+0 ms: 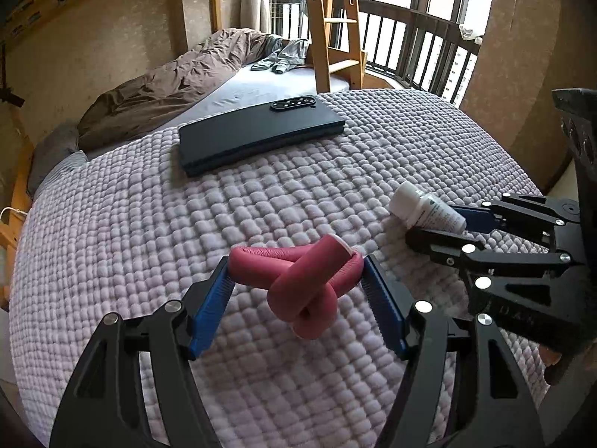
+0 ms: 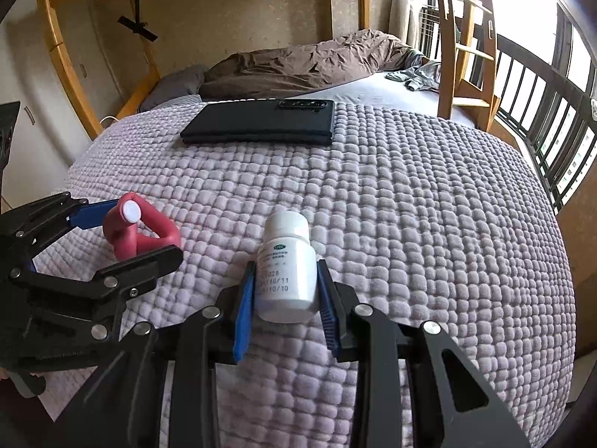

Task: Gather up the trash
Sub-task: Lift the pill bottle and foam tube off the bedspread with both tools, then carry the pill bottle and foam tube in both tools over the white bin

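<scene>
A pink knotted tube (image 1: 304, 280) lies on the lilac quilted blanket (image 1: 149, 224). My left gripper (image 1: 296, 267) has its blue pads on both sides of the knot and is shut on it. The knot also shows in the right wrist view (image 2: 140, 229), with the left gripper (image 2: 123, 231) around it. A white pill bottle (image 2: 285, 270) lies on the blanket. My right gripper (image 2: 285, 272) is shut on the bottle's sides. The bottle (image 1: 425, 211) and the right gripper (image 1: 436, 224) show at the right of the left wrist view.
A black folded phone (image 1: 257, 134) lies farther back on the blanket (image 2: 410, 224); it also shows in the right wrist view (image 2: 261, 121). Behind are a bed with a brown duvet (image 1: 168, 89), a wooden ladder (image 1: 332, 26) and a dark railing (image 1: 421, 48).
</scene>
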A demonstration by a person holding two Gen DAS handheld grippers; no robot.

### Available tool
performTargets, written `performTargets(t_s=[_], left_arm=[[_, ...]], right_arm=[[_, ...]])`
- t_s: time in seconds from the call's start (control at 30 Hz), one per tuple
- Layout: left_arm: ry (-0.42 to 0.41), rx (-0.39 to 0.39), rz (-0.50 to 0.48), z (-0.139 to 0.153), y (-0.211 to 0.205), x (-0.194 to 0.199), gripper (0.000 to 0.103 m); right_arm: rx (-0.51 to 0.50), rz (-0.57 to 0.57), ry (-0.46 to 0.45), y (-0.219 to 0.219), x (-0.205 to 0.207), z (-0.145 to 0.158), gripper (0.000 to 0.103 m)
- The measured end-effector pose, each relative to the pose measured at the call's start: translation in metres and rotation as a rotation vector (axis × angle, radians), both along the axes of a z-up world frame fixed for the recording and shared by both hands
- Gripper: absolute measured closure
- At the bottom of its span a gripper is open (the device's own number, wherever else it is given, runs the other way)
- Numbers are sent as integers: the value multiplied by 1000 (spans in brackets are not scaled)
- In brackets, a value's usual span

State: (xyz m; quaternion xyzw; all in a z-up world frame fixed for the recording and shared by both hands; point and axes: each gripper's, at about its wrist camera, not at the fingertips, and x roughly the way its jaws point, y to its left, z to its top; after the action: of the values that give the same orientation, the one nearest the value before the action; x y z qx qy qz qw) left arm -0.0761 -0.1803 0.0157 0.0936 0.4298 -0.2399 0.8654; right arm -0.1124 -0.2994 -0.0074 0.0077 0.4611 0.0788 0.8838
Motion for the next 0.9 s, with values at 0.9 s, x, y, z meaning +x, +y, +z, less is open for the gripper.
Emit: performTargets(t_s=[0.9], left_arm=[[61, -60, 56, 21, 39, -98, 33]], right_arm=[[114, 49, 11, 16, -126, 32, 72]])
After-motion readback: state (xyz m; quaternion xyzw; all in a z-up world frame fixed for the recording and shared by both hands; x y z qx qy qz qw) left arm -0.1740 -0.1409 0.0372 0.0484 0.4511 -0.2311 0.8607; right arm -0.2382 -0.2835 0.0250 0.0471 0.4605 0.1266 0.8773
